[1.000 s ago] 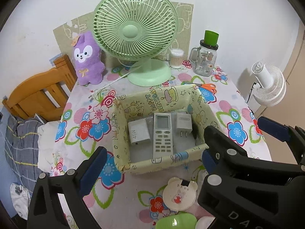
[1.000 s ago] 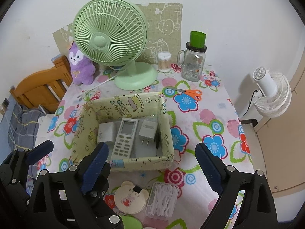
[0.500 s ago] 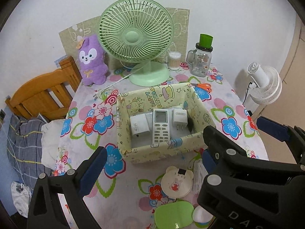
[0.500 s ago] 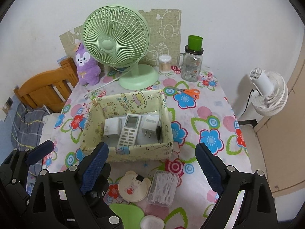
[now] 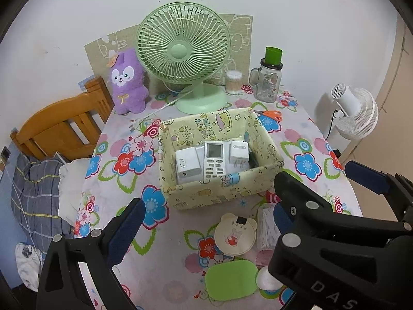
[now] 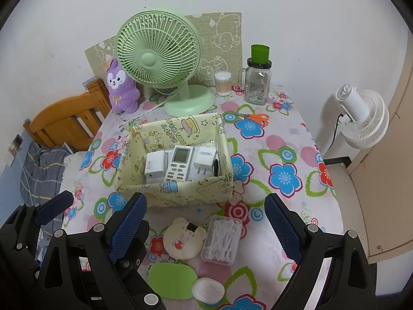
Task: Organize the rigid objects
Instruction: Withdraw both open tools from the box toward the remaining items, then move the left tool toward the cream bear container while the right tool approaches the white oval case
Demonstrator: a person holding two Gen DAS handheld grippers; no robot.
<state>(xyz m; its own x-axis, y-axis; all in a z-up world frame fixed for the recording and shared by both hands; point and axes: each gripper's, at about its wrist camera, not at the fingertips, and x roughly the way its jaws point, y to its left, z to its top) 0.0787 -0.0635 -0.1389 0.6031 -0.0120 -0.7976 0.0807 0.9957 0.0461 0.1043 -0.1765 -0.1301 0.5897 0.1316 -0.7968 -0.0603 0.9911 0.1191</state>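
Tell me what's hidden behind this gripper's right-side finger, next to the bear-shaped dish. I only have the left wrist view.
Observer: A clear plastic box of white floss picks lies flat there, just right of the bear-shaped dish.
Operator: And the white thing peeking out by the green pad?
Observer: A small round white container, sitting at the right end of the green pad.
Operator: Anything between the box and that container?
Observer: Only tablecloth; the two are apart.

Centre of the frame, the white charger [image 5: 188,162] is showing "45W". The yellow box [image 5: 206,199] wall is reading "HAPPY BIRTHDAY". Lower right, the right gripper [image 5: 322,245] body is showing "DAS".
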